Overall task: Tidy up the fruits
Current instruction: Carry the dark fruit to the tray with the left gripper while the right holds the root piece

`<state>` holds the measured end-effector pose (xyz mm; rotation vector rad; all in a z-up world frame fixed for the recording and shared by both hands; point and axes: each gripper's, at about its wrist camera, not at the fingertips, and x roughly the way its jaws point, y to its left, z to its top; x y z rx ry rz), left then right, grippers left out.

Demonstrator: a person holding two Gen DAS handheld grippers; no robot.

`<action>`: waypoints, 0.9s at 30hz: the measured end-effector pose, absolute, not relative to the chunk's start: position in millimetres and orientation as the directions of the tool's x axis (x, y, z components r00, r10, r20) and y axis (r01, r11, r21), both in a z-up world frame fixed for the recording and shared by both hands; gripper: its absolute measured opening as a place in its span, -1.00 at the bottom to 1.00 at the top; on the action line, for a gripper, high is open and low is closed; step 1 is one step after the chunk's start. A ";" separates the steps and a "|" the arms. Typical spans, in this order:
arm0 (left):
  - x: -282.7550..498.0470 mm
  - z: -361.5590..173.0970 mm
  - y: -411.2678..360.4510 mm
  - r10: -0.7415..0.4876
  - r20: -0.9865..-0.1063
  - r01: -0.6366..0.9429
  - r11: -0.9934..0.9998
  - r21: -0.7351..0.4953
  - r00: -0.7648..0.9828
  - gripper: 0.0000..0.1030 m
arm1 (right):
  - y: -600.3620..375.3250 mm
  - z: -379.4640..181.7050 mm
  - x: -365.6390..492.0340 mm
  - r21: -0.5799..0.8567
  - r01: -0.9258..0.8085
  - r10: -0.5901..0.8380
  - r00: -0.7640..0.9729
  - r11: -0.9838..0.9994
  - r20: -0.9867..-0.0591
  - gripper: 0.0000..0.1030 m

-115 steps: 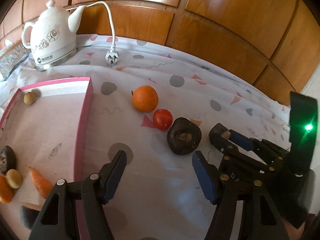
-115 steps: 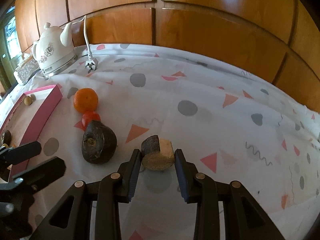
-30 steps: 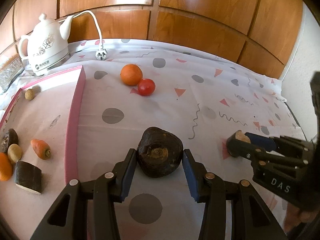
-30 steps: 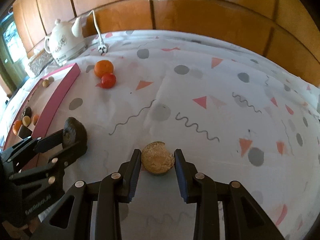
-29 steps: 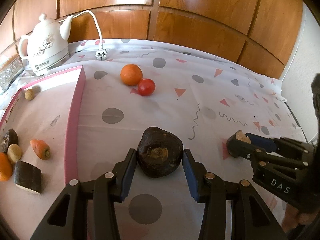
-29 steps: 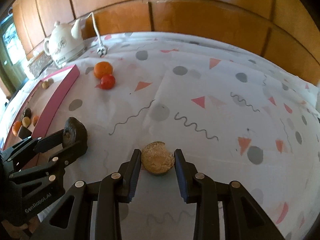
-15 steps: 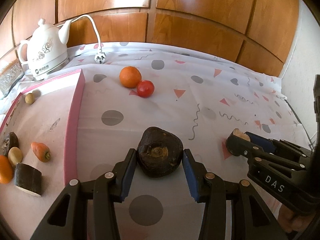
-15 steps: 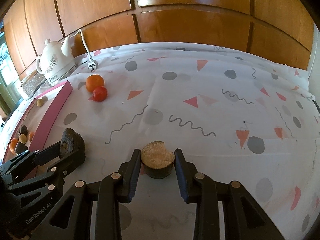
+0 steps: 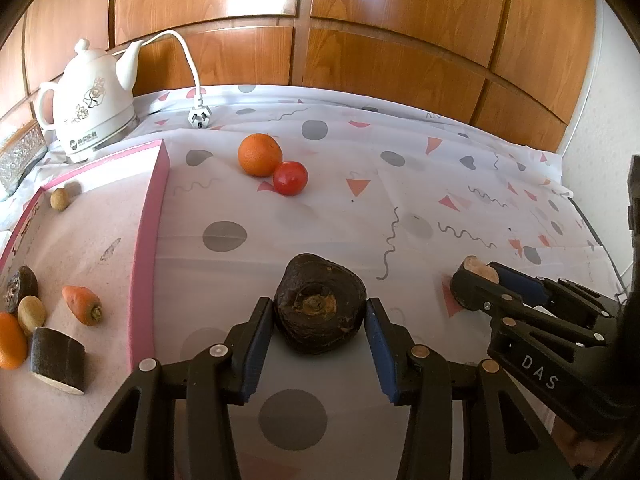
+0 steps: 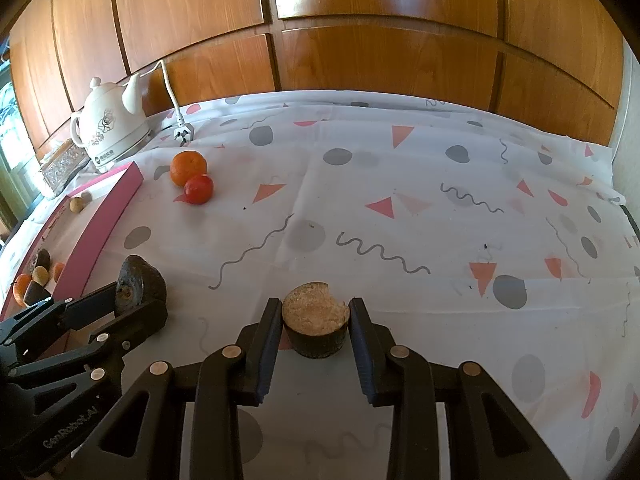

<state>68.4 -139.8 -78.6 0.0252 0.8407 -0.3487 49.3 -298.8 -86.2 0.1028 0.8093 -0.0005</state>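
My left gripper [image 9: 319, 330] is shut on a dark, lumpy round root [image 9: 320, 302] and holds it above the cloth; it also shows in the right wrist view [image 10: 138, 280]. My right gripper [image 10: 314, 324] is shut on a cut dark piece with a pale tan face [image 10: 315, 322]; that piece also shows in the left wrist view [image 9: 474, 274]. An orange [image 9: 259, 155] and a red tomato [image 9: 290, 178] lie touching on the cloth farther back. A pink-rimmed tray [image 9: 150, 240] at the left holds a small carrot [image 9: 82, 305], a dark cut piece [image 9: 58, 354] and other small produce.
A white kettle [image 9: 90, 98] with its cord and plug [image 9: 199, 117] stands at the back left. A wooden panelled wall [image 9: 360, 40] runs behind the table. The patterned cloth [image 10: 440, 220] stretches out to the right.
Over the last second both grippers keep their hold and tilt slightly, so the far wall shows more. 3.8 s ago the left gripper was open and the root lay on the cloth.
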 end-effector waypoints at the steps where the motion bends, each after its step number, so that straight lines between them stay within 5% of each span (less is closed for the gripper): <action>1: 68.3 -77.9 -139.6 -0.292 -0.735 0.312 0.943 -0.115 0.612 -0.09 | -298.9 -86.3 49.4 0.091 0.040 0.039 0.690 0.995 -0.722 -0.34; 27: 63.3 -20.4 -30.2 -0.299 -0.675 0.148 0.950 -0.274 0.674 -0.09 | -290.6 -86.3 51.1 0.026 0.058 -0.021 0.684 0.998 -0.729 -0.35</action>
